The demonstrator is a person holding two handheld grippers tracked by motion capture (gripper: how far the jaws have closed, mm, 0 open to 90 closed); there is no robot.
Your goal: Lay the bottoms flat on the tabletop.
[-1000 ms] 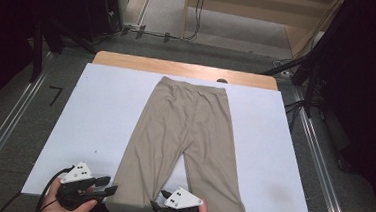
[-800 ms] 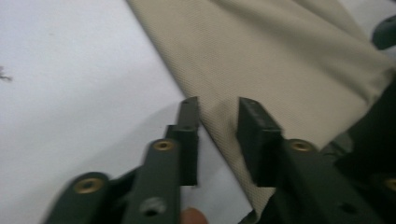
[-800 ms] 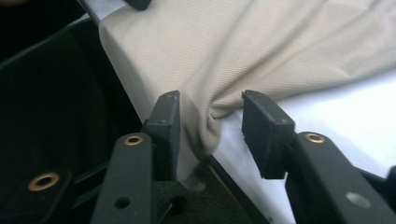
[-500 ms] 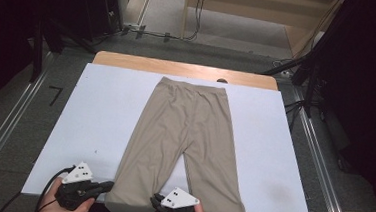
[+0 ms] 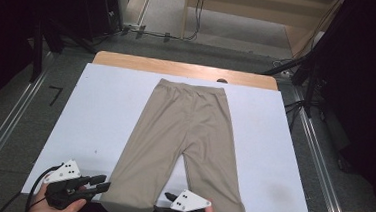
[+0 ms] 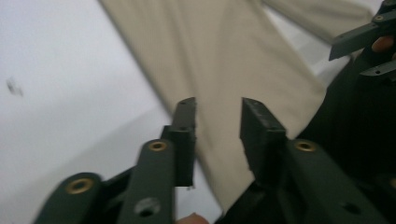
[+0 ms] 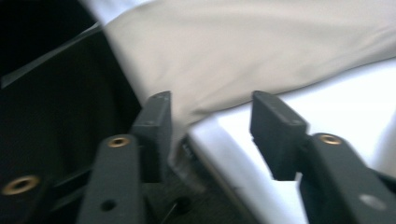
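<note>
Beige stretch-fabric trousers [image 5: 186,136] flat on white table cover [image 5: 100,110], waistband far, hems near. Left gripper [image 5: 101,186] and right gripper [image 5: 168,197], jaws just reopening, empty, each beside a hem.

Wooden table [image 5: 129,60], bare only along the far edge as a narrow tan strip. Covered otherwise by a white sheet [image 5: 100,110], flat and smooth, reaching the near edge and both sides. Spread flat on that sheet, a pair of beige trousers [image 5: 184,131], waistband toward the far edge, both legs running toward the near edge and parting from the crotch on. Leg hems right at the sheet's near edge. A few small dark specks on the white, left of the trousers. Grey floor [image 5: 15,114] around the table.
</note>
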